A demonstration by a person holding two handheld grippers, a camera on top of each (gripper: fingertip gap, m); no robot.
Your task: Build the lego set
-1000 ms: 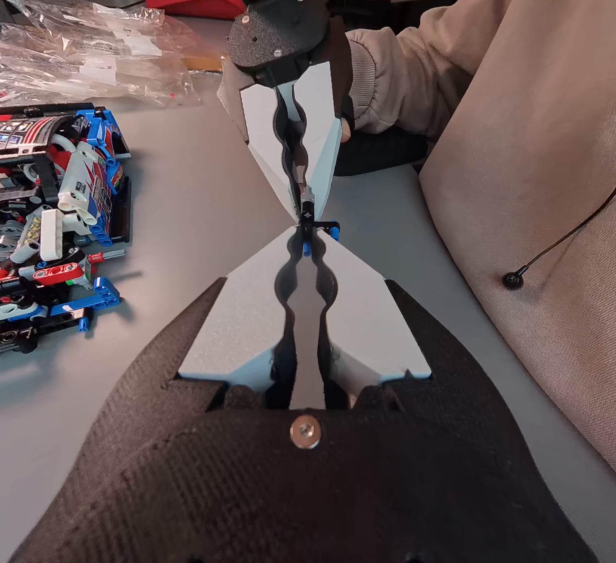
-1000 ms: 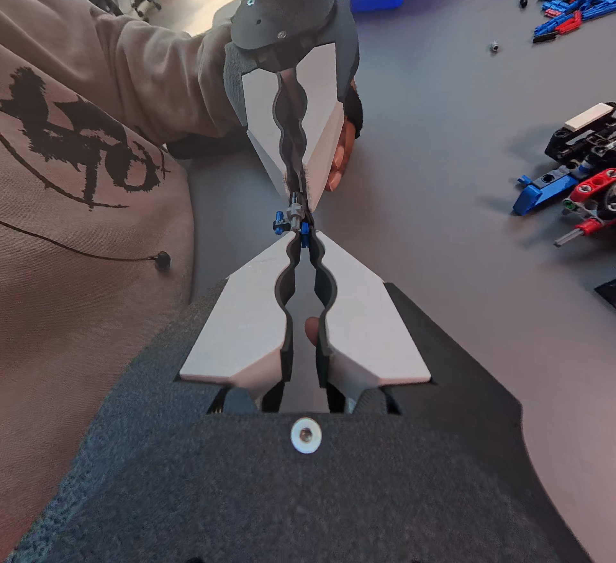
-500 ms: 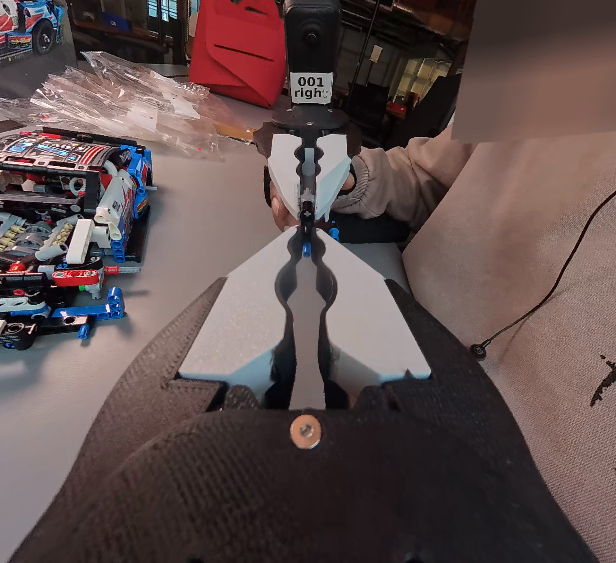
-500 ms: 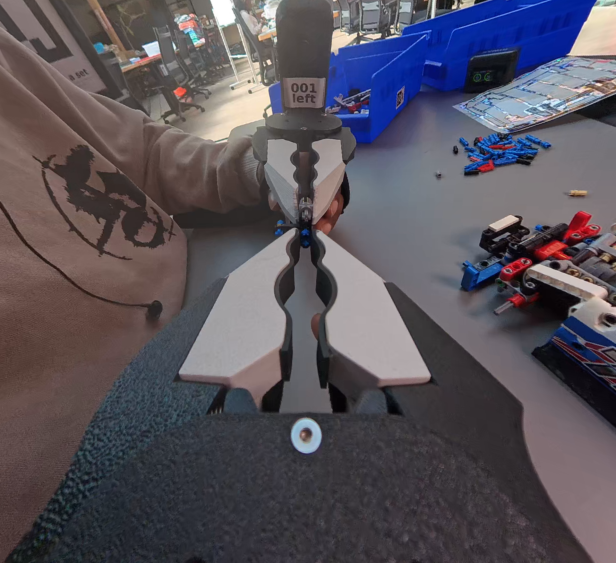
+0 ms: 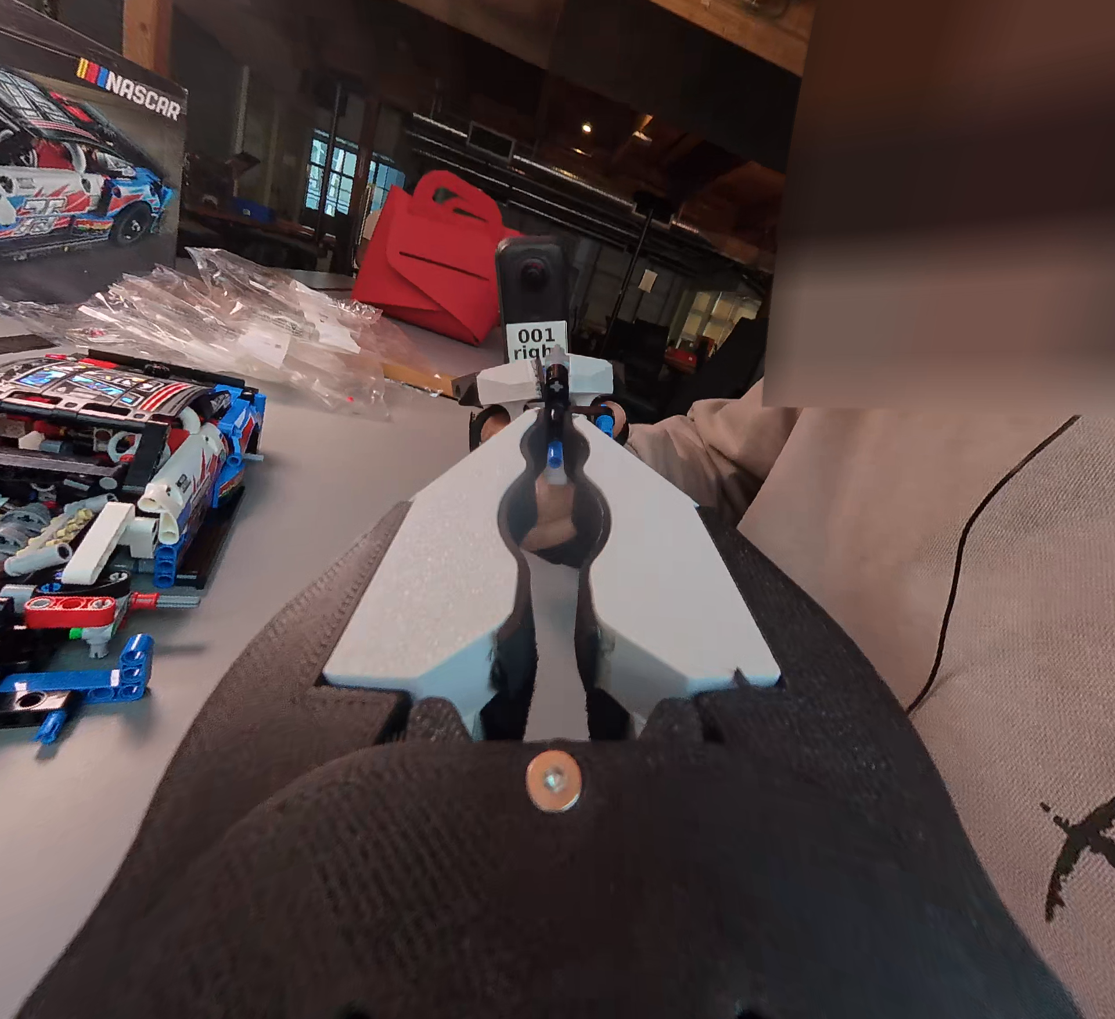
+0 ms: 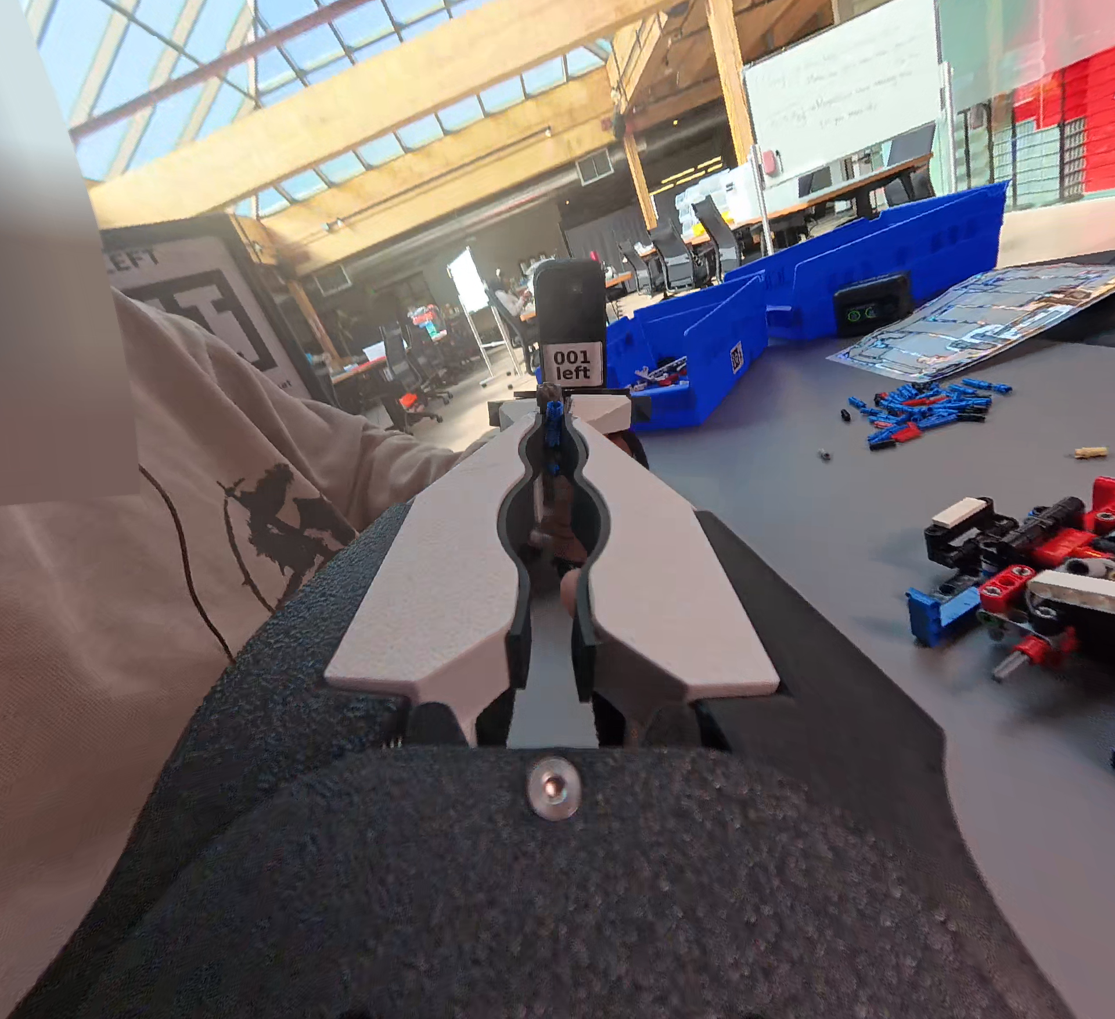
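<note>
My left gripper (image 5: 554, 421) is shut on a small black Lego piece with blue pins (image 5: 555, 389), held up above the grey table. My right gripper (image 6: 552, 416) meets it tip to tip and is shut on the same small assembly (image 6: 552, 435). The right gripper's white fingers (image 5: 510, 384) show just behind the piece in the left wrist view. The partly built blue, white and red Lego car (image 5: 120, 447) stands on the table to the left. Its red, black and blue front section (image 6: 1026, 567) shows in the right wrist view.
Clear plastic bags (image 5: 241, 320), a red bag (image 5: 440, 272) and the set's box (image 5: 90, 175) lie behind the car. Blue bins (image 6: 724, 338), a pile of blue pins (image 6: 923, 404) and a printed sheet (image 6: 977, 326) are at the far right. A person's beige sweater (image 5: 905, 537) is close by. The tips of both grippers are at nearly the same place.
Both grippers have tilted up from looking down at the table to nearly level. They stay tip to tip and shut on the small piece.
</note>
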